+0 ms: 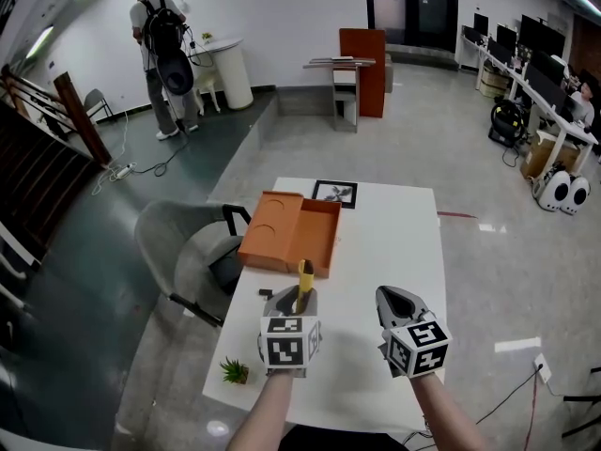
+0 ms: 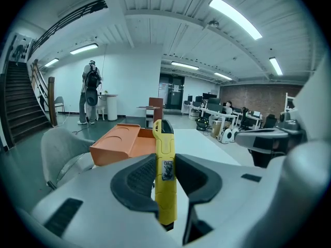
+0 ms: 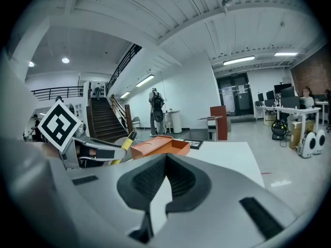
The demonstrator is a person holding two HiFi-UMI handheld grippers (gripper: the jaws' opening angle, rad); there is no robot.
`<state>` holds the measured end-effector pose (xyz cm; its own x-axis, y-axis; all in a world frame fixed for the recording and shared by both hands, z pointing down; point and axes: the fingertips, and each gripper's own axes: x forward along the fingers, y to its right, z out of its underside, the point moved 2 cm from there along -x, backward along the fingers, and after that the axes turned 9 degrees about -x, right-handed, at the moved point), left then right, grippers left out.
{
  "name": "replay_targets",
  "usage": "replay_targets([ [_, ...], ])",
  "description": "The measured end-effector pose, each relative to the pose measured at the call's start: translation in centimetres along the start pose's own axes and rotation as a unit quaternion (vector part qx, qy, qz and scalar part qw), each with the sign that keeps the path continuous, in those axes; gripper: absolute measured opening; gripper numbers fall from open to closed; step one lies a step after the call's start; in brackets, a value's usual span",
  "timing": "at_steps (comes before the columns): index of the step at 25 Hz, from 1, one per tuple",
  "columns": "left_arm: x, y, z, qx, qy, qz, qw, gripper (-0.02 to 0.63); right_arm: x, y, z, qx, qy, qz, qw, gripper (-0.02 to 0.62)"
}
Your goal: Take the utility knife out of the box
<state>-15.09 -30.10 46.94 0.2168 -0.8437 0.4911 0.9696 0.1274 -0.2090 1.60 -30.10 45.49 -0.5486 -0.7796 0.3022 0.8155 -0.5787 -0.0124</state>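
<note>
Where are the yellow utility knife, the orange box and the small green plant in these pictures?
utility knife [image 2: 166, 195]: left gripper view, middle of its yellow body.
orange box [image 1: 317, 228]: head view, bare inner floor.
small plant [image 1: 233, 371]: head view, its green leaves.

On the table [image 1: 394, 242] we see the box [image 1: 317, 231] at the left edge, with its lid [image 1: 272, 228] touching it on the left. Behind the box lies a card [image 1: 335, 194]. Before the box, the left gripper [image 1: 290, 301] holds the utility knife [image 1: 305, 282] upright, and the right gripper [image 1: 395, 297] is to its right. A plant [image 1: 234, 371] stands at the near left corner.
</note>
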Motion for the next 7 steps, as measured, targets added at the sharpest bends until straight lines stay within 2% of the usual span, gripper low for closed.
replay_targets([
  [7,0.52,-0.05,-0.3,-0.002,0.0,0.004,1.0,0.112,0.33,-0.12,0.11,-0.003,-0.005,0.002,1.0,0.0],
])
